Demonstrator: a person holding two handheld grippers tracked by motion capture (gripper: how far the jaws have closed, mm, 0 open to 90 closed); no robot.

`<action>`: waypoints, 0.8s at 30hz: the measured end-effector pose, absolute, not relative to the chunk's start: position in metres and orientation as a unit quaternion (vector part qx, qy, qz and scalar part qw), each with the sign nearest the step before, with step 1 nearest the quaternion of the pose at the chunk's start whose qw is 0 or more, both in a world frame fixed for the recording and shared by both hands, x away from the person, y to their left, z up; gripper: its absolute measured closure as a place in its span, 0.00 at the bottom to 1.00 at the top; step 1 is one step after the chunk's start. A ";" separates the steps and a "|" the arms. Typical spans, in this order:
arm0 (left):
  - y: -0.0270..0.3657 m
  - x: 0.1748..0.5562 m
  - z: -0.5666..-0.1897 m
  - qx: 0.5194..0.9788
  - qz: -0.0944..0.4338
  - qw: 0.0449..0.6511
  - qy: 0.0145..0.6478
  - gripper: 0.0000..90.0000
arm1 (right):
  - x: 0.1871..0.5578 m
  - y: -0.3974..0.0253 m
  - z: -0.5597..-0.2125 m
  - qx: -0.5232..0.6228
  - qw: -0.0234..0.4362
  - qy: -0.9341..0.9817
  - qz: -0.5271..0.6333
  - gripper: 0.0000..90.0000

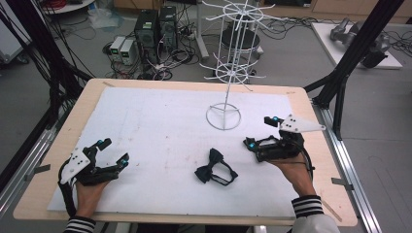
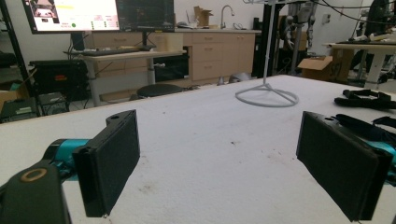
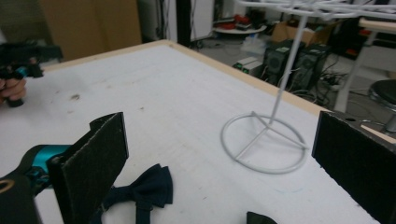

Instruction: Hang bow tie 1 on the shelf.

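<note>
Our right tongs point(image 1: 259, 132) stand wide open just to the right of the bow tie point(image 1: 215, 168), which lies flat on the white tabletop point(image 1: 145, 126) in front of the wire rack point(image 1: 228, 73). Our left tongs point(image 1: 113, 151), also open and empty, rest well apart at the near left. We judge the step in hand to be picking up the bow tie. To do it well, we should lower the right tongs over the knot rather than the loose strap, close firmly, then lift straight up so nothing snags the rack's ring base.
</note>
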State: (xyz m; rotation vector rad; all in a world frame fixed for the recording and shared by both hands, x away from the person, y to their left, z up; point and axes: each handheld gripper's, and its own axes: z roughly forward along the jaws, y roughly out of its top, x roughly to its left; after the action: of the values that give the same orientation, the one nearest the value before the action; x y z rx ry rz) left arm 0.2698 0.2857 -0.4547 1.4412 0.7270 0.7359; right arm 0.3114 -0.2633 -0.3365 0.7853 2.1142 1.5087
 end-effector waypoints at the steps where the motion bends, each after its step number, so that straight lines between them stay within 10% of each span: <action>1: 0.286 0.270 -0.455 0.629 0.321 0.632 0.318 0.15 | 0.313 -0.261 -0.336 0.276 0.208 0.766 0.542 0.03; 24: 0.285 0.270 -0.455 0.632 0.321 0.631 0.316 0.15 | 0.346 -0.205 -0.342 0.207 0.123 0.853 0.462 0.03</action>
State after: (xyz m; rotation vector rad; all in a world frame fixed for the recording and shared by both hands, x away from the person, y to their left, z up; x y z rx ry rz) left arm 0.2700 0.2854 -0.4545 1.4460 0.7224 0.7348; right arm 0.3461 -0.2050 -0.3420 0.6028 2.4888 1.3486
